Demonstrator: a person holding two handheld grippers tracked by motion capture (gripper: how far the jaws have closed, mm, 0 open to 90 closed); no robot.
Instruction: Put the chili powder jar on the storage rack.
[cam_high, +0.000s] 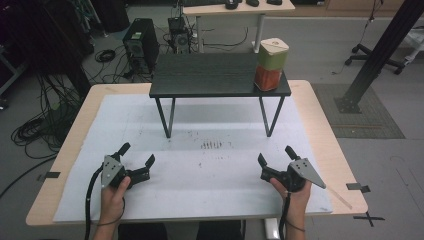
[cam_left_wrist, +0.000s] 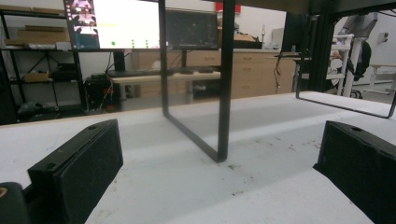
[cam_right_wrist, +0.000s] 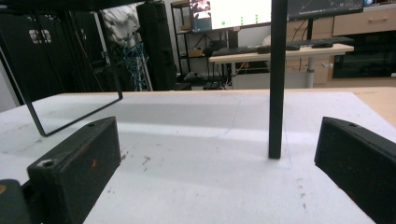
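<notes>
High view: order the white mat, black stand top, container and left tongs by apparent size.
1. white mat
2. black stand top
3. container and left tongs look much alike; the container stands farther off, so no ranking.

High view looks down — claw views skim low, sharing the stand (cam_high: 220, 75).

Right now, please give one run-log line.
left gripper: open, empty | right gripper: open, empty | green-and-orange lidded container: on black shelf

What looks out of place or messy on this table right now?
Nothing is spilled or tipped. The green-and-orange container stands upright near the right front corner of the small black stand, close to its edge. The white mat has scattered dark specks near its middle.
</notes>
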